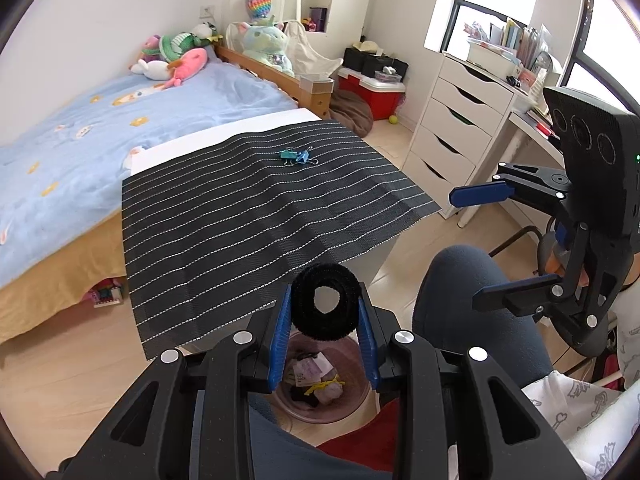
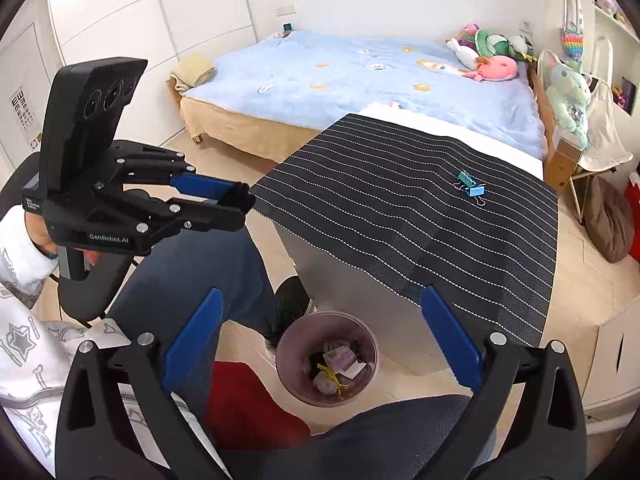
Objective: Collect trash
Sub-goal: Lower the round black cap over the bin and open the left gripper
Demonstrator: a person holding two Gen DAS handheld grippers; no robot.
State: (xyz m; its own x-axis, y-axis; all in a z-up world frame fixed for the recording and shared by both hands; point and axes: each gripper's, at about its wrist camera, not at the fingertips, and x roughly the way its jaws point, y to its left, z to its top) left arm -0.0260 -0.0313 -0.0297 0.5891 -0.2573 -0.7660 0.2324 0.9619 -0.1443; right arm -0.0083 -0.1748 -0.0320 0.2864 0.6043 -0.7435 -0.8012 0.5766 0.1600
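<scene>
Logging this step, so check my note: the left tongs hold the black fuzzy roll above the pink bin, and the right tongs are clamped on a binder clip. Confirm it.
One error: the right tongs are open and empty, as the right wrist view shows. The binder clips lie on the striped mat. The left tongs do hold the black fuzzy roll above the pink bin.

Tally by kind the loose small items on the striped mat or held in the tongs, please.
Binder clips, small metal, on the black striped mat: 2, one teal, one blue, touching each other
Black fuzzy strap roll, held in the left tongs: 1
Right tongs: 0, open and empty
Total: 3
</scene>
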